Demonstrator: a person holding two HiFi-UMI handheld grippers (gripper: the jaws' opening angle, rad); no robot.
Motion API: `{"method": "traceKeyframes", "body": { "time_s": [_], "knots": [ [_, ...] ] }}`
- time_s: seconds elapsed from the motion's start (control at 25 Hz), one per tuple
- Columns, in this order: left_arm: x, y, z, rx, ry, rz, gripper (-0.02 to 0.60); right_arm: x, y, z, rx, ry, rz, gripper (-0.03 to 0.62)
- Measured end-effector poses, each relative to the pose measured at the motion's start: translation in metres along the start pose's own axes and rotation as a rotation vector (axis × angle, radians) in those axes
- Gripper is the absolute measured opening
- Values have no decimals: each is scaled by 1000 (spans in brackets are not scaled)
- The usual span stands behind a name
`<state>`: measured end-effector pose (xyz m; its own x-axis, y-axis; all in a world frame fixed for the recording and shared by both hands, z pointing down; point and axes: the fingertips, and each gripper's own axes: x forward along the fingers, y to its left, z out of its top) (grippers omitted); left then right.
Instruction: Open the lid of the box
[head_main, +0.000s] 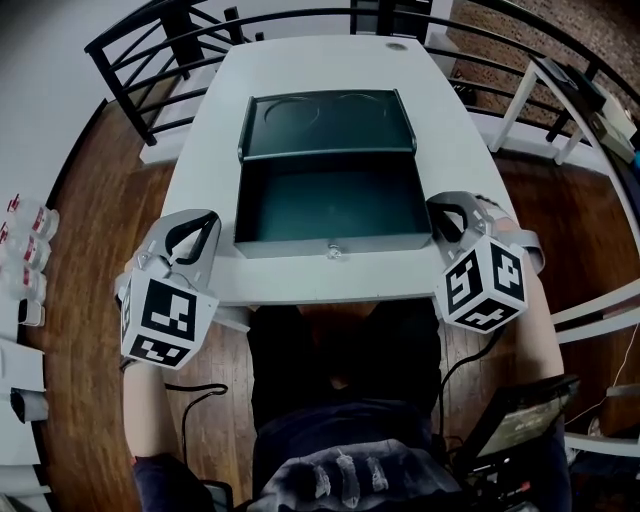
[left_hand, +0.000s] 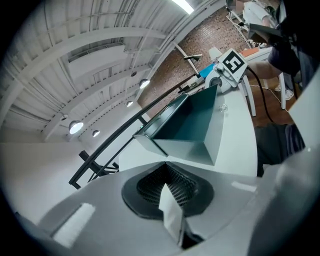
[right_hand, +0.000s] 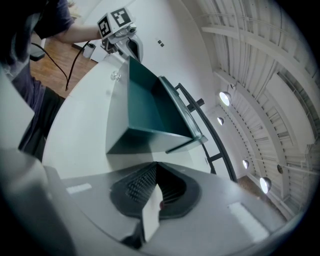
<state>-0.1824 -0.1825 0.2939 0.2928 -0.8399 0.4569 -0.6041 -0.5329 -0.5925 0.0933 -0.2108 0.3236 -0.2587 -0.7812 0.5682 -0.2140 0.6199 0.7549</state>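
A grey metal box (head_main: 328, 205) with a teal inside stands on the white table (head_main: 320, 65). Its lid (head_main: 328, 122) is swung fully back and lies past the far wall. Nothing lies inside the box. A small latch (head_main: 334, 250) sits on the front wall. My left gripper (head_main: 210, 218) rests at the table's near-left edge, left of the box, shut and empty. My right gripper (head_main: 437, 208) sits just right of the box's front corner, also shut and empty. The left gripper view shows the box (left_hand: 192, 127) ahead, and in the right gripper view the box (right_hand: 145, 117) is close.
A black railing (head_main: 150, 60) curves round the far side of the table. A white frame (head_main: 520, 100) stands at the right over the wooden floor. Bottles (head_main: 25, 225) stand at the far left. A laptop (head_main: 515, 420) is at the lower right, beside the person's lap.
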Motion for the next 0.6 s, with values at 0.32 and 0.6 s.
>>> {"method": "traceKeyframes", "body": {
  "time_s": [0.32,0.6],
  "knots": [
    [9,-11,-9,0,34,-53,17,2,-1,1,4,5,-2,2],
    [15,-17,-13,-1,82,-106,17,1,-5,1,4,7,-6,2]
  ]
}}
